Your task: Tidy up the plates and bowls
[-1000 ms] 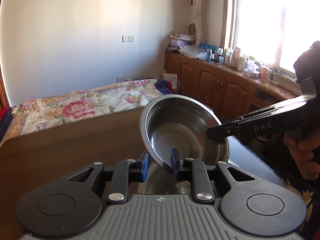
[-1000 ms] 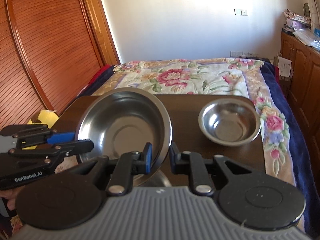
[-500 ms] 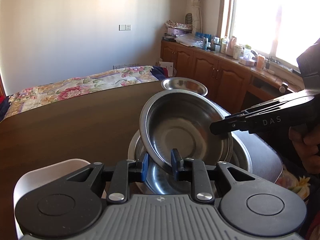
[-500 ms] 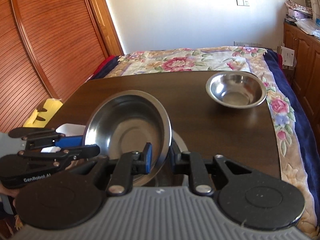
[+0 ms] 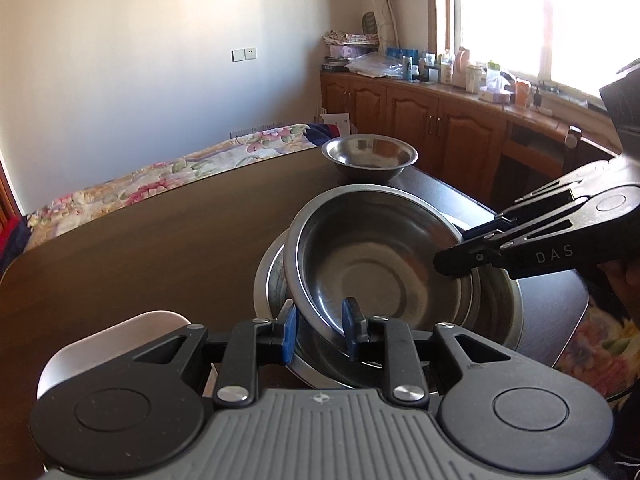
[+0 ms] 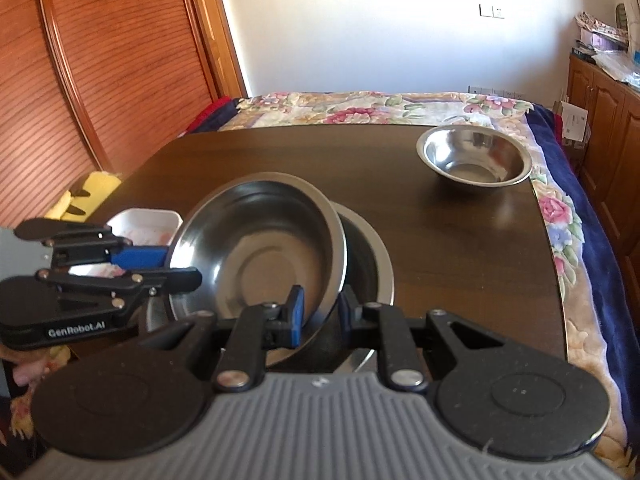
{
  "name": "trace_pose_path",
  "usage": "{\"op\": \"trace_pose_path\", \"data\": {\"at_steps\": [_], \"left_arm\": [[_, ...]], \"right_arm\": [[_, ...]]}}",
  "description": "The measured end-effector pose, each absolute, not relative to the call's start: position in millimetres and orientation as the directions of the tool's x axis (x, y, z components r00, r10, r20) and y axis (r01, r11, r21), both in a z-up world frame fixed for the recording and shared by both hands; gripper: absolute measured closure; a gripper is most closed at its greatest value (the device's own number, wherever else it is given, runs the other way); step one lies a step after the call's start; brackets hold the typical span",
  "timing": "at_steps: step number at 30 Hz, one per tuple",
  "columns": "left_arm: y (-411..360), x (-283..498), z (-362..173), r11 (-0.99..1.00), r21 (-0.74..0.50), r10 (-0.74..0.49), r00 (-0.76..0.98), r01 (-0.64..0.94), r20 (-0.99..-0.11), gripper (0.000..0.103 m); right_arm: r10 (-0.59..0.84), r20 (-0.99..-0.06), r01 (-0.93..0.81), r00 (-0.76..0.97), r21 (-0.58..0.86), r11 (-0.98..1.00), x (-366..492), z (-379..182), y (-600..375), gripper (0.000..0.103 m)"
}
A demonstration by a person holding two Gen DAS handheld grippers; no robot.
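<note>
We find the steel plate (image 5: 376,268) tilted just above the larger basin (image 5: 500,304) on the desk (image 5: 140,240), the left tool (image 5: 318,330) and right tool (image 6: 320,312) each clamped on opposite rims, evidently to nest it evenly. Small bowl (image 6: 474,160) stands well apart.

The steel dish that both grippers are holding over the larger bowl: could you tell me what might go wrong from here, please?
1. The steel dish is tilted, pinched only at its thin rim by the left gripper and right gripper; uneven release could make it slip.
2. It sits off-centre over the larger bowl, so it may settle crooked.
3. The white container is close to the left gripper and could be bumped.
</note>
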State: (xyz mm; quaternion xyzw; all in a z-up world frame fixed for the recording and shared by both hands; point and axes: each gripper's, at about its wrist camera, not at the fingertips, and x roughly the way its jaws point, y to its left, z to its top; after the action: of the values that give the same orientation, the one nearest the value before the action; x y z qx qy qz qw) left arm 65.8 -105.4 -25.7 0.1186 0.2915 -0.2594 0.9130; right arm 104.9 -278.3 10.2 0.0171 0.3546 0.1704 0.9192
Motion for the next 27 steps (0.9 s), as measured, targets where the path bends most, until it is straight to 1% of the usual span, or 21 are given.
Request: {"op": "trace_pose_path", "data": {"at_steps": [2, 8, 17, 22, 25, 27], "left_arm": [[-107.4, 65.5, -27.1, 0.836, 0.081, -0.399, 0.702, 0.543, -0.591, 0.077], [-107.1, 69.6, -28.5, 0.836, 0.074, -0.401, 0.698, 0.543, -0.594, 0.077], [-109.5, 66.4, -29.9, 0.837, 0.094, -0.390, 0.708, 0.539, -0.589, 0.077], [-108.7, 66.3, -28.9, 0.842, 0.082, -0.393, 0.709, 0.534, -0.585, 0.078], [-105.0, 65.9, -26.5, 0.845, 0.069, -0.400, 0.714, 0.530, -0.575, 0.078], [-104.5, 65.6, -26.2, 0.845, 0.069, -0.400, 0.714, 0.530, -0.574, 0.078]], "right_arm": [[0.311, -0.656, -0.298, 0.688, 0.136, 0.945, 105.5, 8.3, -276.9, 0.083], [0.293, -0.655, -0.297, 0.696, 0.108, 0.949, 105.5, 9.9, -274.5, 0.083], [0.252, -0.670, -0.337, 0.698, 0.002, 0.941, 99.7, 12.2, -265.0, 0.083], [0.260, -0.675, -0.347, 0.691, 0.007, 0.938, 101.4, 14.8, -268.0, 0.084], [0.252, -0.677, -0.347, 0.691, -0.005, 0.938, 102.4, 15.3, -268.4, 0.087], [0.254, -0.677, -0.349, 0.691, -0.005, 0.937, 102.7, 15.9, -269.7, 0.088]]}}
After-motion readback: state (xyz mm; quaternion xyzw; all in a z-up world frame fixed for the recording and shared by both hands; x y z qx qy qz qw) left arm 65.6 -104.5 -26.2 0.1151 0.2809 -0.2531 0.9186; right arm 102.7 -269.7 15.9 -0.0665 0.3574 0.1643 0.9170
